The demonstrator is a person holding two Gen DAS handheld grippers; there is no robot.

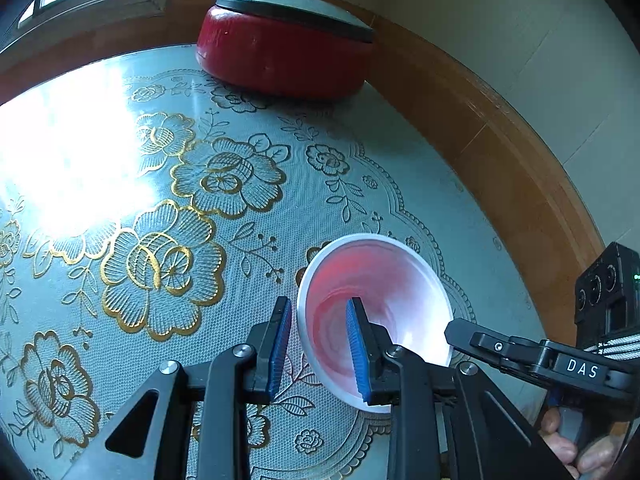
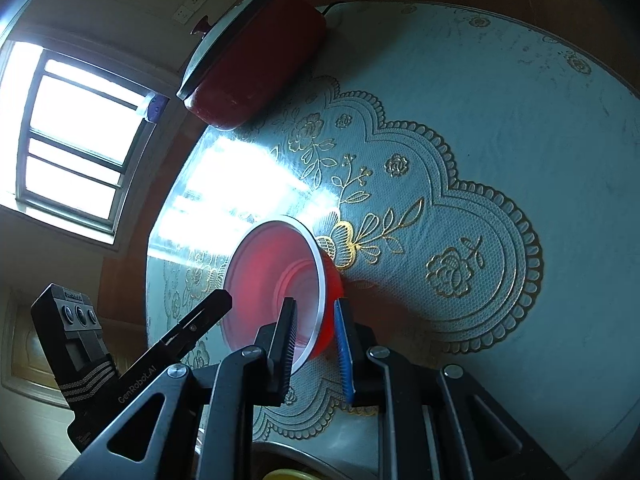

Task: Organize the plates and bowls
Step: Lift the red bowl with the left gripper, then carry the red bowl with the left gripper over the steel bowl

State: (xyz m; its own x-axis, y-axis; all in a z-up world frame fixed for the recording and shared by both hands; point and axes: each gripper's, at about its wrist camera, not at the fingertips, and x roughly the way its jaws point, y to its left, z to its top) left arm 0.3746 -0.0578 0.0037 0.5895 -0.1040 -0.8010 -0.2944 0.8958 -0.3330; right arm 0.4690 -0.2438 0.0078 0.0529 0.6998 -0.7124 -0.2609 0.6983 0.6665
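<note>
One bowl [image 1: 380, 280], red outside with a white rim and a pale inside, is low over the patterned table cover near its front edge; I cannot tell whether it rests on it. My left gripper [image 1: 319, 308] straddles the bowl's left rim, one pad outside and one inside, with gaps showing beside the wall, so it is open. My right gripper [image 2: 315, 306] straddles the opposite rim of the bowl [image 2: 264, 272] the same way, with its outer pad close to the red wall and a gap at the inner pad. Each view shows a finger [image 1: 480, 340] [image 2: 216, 306] of the other gripper at the rim.
A red pot [image 1: 284, 52] [image 2: 248, 64] with a grey lid stands at the table's far edge. The table's wooden border [image 1: 500, 168] runs along the right, close to the bowl. A hand [image 1: 568, 444] grips the right tool. A metal rim [image 2: 320, 460] shows below the table.
</note>
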